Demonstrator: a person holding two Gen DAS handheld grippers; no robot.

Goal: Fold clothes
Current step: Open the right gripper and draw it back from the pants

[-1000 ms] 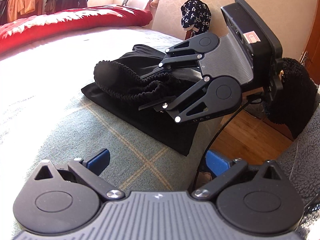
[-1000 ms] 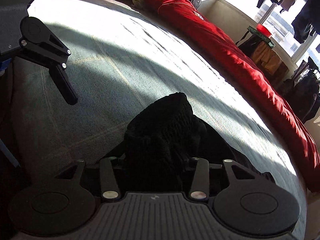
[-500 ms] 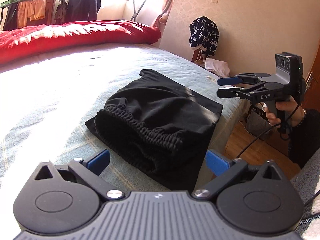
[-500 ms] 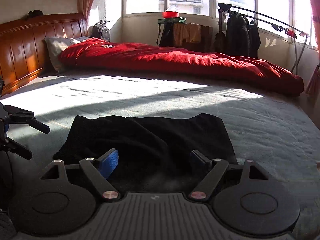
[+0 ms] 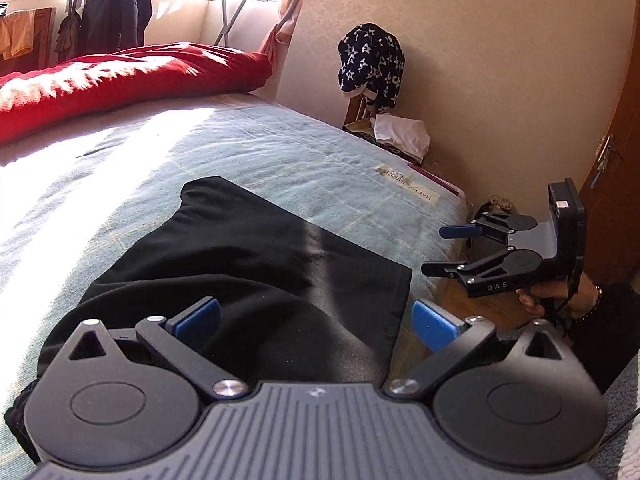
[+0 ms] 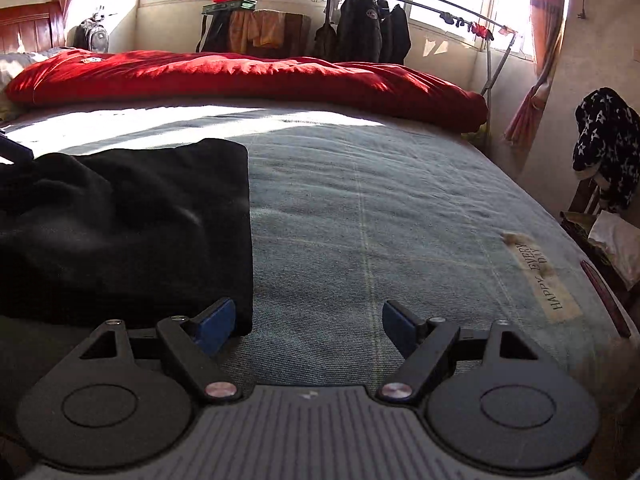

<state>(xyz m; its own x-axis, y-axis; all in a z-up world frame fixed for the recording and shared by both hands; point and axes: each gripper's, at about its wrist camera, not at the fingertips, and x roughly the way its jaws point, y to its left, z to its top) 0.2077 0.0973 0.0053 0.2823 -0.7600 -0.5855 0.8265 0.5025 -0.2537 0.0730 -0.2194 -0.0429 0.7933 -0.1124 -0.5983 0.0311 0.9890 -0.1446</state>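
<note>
A black garment [image 5: 240,264] lies folded and fairly flat on the blue-green bed cover [image 5: 280,152], near the bed's front edge. My left gripper [image 5: 316,322] hovers low over its near part, open, blue pads wide apart with only cloth beneath them. My right gripper [image 5: 442,250] is held by a hand off the bed's right edge, open and holding nothing. In the right wrist view the garment [image 6: 120,232] sits to the left; the right gripper [image 6: 308,322] stands open over bare cover, its left pad by the garment's corner.
A red duvet [image 6: 240,76] runs along the far side of the bed. A star-patterned garment [image 5: 370,64] hangs on a chair by the wall, white cloth below it. A clothes rack [image 6: 372,28] with dark jackets stands at the window. The bed edge drops to a wooden floor.
The right gripper let go of the bunched black cloth, opened, rolled upright and drew away to the right of the garment. The garment now lies flat. The left gripper moved in over it.
</note>
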